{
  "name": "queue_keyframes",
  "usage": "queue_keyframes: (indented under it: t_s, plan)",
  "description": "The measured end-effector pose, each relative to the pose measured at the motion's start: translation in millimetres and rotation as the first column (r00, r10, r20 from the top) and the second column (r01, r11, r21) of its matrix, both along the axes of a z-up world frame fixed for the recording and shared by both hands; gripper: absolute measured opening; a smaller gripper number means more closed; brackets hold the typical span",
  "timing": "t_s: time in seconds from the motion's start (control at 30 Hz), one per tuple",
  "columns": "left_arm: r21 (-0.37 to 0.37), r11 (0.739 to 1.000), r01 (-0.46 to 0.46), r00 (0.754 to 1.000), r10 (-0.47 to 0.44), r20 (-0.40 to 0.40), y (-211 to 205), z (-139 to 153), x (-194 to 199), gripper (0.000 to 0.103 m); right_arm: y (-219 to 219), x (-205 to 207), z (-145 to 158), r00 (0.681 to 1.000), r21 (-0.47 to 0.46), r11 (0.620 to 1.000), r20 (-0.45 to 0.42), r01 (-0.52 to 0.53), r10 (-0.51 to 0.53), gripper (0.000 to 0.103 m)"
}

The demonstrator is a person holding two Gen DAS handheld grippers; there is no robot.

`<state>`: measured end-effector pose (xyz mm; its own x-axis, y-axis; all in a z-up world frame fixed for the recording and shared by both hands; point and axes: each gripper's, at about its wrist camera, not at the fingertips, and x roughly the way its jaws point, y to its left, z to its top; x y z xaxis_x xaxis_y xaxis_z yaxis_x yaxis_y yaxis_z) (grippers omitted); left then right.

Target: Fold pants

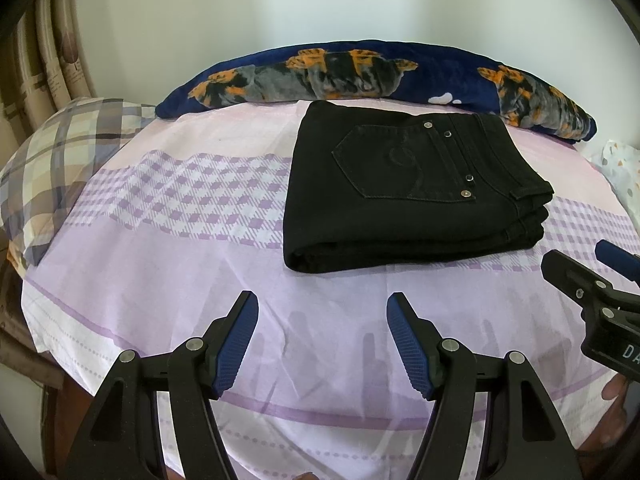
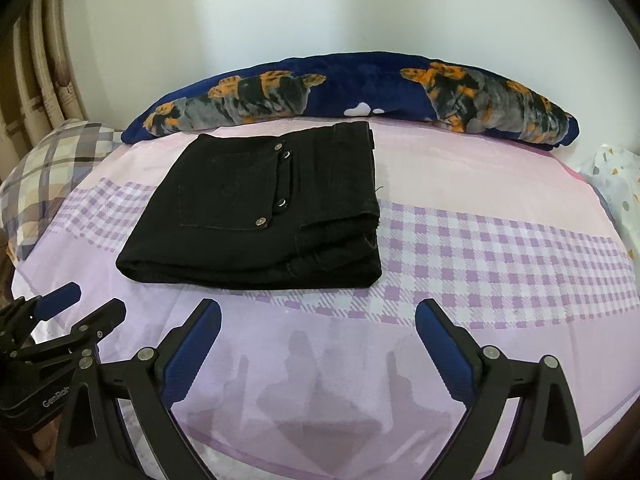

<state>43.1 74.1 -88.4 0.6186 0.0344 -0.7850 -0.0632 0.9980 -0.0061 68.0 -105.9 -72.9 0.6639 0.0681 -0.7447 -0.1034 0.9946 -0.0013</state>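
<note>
**Pants folded on the bed, both grippers clear**

The black pants (image 1: pixel 412 196) lie as a compact, several-layer rectangle on the bed, toward its far edge, just short of the long dark-blue plush pillow (image 1: pixel 360 72) with orange and grey print. Back pocket faces up, metal rivets showing; waistband layers stack at one end, a rounded fold at the near side. Fabric looks like heavy denim: stiff, matte, holds its crease.

Left gripper (image 1: pixel 322 340): jaws spread, nothing between the blue ribbed pads, hovering over bare sheet near the bed's near edge. Right gripper (image 2: pixel 318 340): jaws spread wider, likewise empty, beside the left one. Both stand well apart from the pants.

Judgement: folding appears finished or at its last step. Any further move would be minor — squaring the ragged waistband end or pressing the stack flat — and would call for a reach toward the far edge.

Bedsheet (image 1: pixel 160 280) is thin, smooth, pink-lilac with checked bands. A plaid pillow (image 1: pixel 52 160) sits at the left edge.
</note>
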Motion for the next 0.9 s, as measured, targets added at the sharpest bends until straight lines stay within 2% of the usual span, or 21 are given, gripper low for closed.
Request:
queue_keyframes:
  t_s: [0.5,0.9]
  plan:
    - [0.005,1.0,0.001,1.0,-0.001,-0.002,-2.8,-0.2,-1.0,0.067,-0.1,1.7,1.3,1.0,0.005,1.0,0.006,-0.013,0.013,0.097]
    - [0.043,0.999,0.017,1.0,-0.017,0.005,-7.9,0.3,-2.7,0.067,-3.1,3.2,2.2,1.0,0.016,1.0,0.005,0.005,-0.005,0.097]
